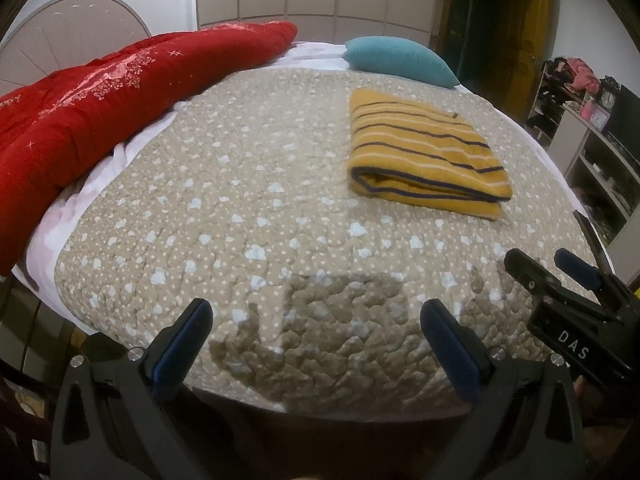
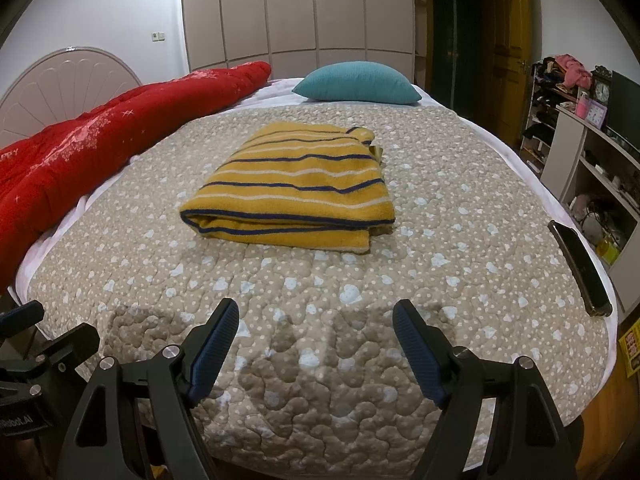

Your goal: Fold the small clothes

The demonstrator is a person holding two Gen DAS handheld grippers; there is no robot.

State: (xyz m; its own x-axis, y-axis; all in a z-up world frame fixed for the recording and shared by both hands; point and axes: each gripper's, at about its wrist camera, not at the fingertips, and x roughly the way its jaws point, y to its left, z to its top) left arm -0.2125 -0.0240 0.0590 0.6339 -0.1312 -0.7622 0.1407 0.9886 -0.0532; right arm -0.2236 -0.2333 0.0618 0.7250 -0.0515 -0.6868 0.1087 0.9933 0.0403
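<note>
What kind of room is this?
Most likely a bedroom: there is a bed with a headboard, a teal pillow and a red blanket, and tall closets behind it.

A beige quilt [image 2: 460,200] with pale hearts covers the bed. A red duvet [image 2: 100,140] lies along its left edge, a teal pillow [image 2: 356,82] at the far end, a phone [image 2: 580,268] near the right edge. Shelves [image 2: 592,152] stand beyond.
</note>
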